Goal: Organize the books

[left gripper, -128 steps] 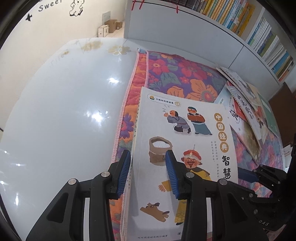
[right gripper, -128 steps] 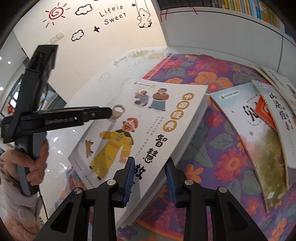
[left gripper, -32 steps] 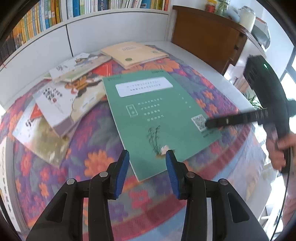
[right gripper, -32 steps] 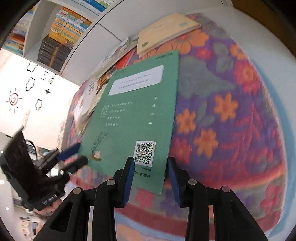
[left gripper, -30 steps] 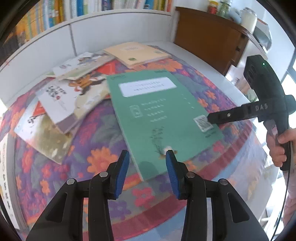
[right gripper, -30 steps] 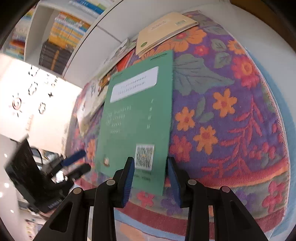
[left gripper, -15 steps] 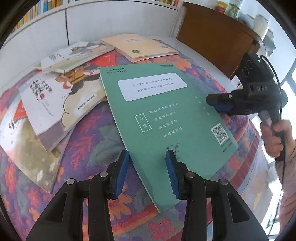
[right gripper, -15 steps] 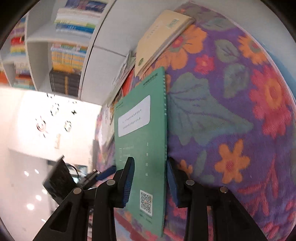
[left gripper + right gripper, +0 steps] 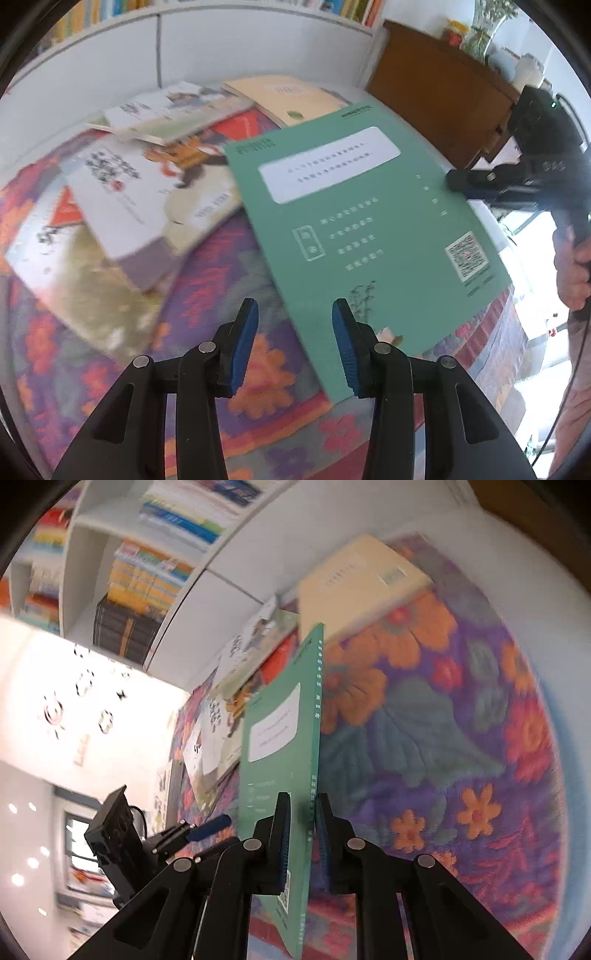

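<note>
Holding nothing, my left gripper (image 9: pixel 294 339) hovers with its blue pads (image 9: pixel 243 341) spread wide apart above the floral tablecloth (image 9: pixel 207 295). Off to its left lies a loose pile of picture books (image 9: pixel 140 206), overlapping one another; a cream-coloured book (image 9: pixel 284 94) sits further back near the white shelf front (image 9: pixel 110 62). Directly ahead and to the right is the green book (image 9: pixel 362 229), back cover up with its white label and QR code showing, its near corner just beyond my right-hand pad. At the far right, my right gripper (image 9: pixel 301 834) is clamped on that green book's long edge, a pad (image 9: pixel 282 834) pressed to each face, the cover raised off the cloth on that side.
</note>
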`<state>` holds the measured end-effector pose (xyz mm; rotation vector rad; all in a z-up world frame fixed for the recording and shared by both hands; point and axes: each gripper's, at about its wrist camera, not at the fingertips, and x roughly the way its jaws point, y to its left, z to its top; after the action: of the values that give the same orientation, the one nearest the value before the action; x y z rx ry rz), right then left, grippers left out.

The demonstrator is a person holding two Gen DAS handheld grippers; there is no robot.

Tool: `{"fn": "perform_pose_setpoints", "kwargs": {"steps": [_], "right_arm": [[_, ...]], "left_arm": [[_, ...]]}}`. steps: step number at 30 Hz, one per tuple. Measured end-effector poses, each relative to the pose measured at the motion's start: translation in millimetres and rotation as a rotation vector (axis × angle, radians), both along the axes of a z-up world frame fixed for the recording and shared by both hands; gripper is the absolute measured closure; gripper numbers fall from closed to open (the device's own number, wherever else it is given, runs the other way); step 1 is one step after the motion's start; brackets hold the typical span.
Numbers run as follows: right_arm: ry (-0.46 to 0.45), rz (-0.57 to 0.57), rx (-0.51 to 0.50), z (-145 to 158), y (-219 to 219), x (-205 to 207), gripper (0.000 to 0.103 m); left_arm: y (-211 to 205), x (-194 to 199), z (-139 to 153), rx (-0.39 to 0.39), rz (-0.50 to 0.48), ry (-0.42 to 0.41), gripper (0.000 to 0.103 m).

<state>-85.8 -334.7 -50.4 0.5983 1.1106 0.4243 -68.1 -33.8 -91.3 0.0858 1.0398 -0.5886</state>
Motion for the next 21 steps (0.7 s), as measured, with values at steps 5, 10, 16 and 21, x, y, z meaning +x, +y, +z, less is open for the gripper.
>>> {"fn": "perform_pose_setpoints", "kwargs": {"steps": [5,10,16,21], "right_arm": [[-0.094,0.111,-0.113,67,63,-1,0.089],[-0.152,0.241,-0.202,93,148,-2,0.088],[-0.131,0.344,-0.122,72,220,7,0.085],[-0.062,0.377,-0.121,48,246,13,0.078]], "left_arm": [[39,-8,28,-0.036,0.059,-0.061,0.064],[89,-12,46,-0.022,0.155,-0.111,0.064],[148,-15,50,0.016,0.260,-0.119,0.064],[181,-11,46,0.001,0.323,-0.101,0.064]]}}
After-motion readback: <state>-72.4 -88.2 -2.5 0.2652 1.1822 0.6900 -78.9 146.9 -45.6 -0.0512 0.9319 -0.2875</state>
